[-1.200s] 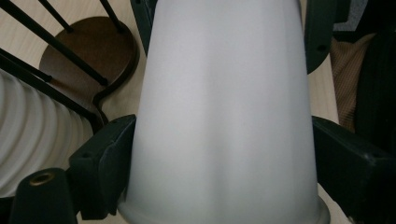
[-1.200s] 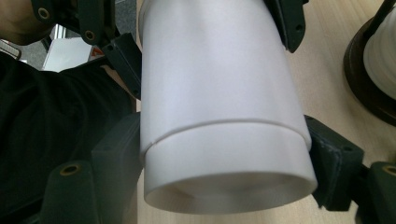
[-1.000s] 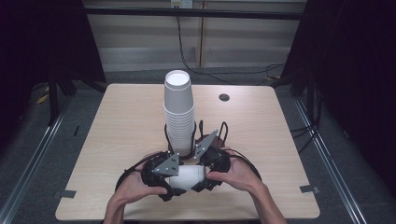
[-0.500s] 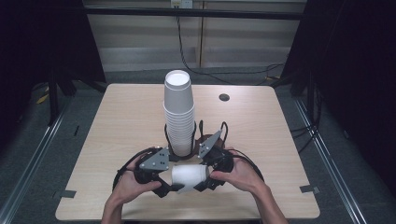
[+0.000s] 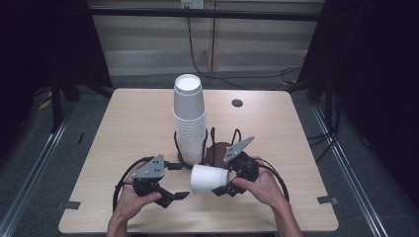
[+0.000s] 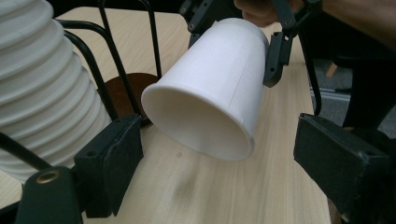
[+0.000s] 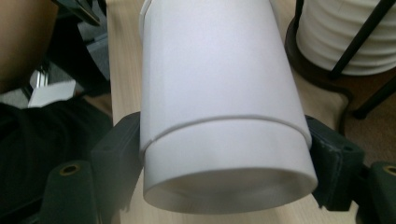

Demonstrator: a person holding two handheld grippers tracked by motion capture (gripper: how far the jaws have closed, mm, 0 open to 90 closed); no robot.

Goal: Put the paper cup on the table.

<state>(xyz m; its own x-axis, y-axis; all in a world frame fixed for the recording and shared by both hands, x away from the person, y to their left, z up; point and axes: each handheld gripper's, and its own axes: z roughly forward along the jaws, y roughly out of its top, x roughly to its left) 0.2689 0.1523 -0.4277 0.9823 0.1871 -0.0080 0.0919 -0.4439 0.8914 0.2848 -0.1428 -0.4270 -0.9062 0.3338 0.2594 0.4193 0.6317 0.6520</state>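
lying sideways, the paper cup (image 5: 210, 178) sits clamped in the right hand-held gripper (image 5: 225, 185).

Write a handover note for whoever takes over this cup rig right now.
Right gripper: shut on a white cup, held sideways, mouth toward the left gripper.
Left gripper: open, jaws have just been closing, nothing between them, just short of the cup's mouth.
Cup stack: upside down in the wire rack, mid-table.
Done: one cup is off the stack.
Left: probably setting it down; the stack remains.

A round grommet hole (image 5: 237, 103) marks the wooden table (image 5: 128, 123).
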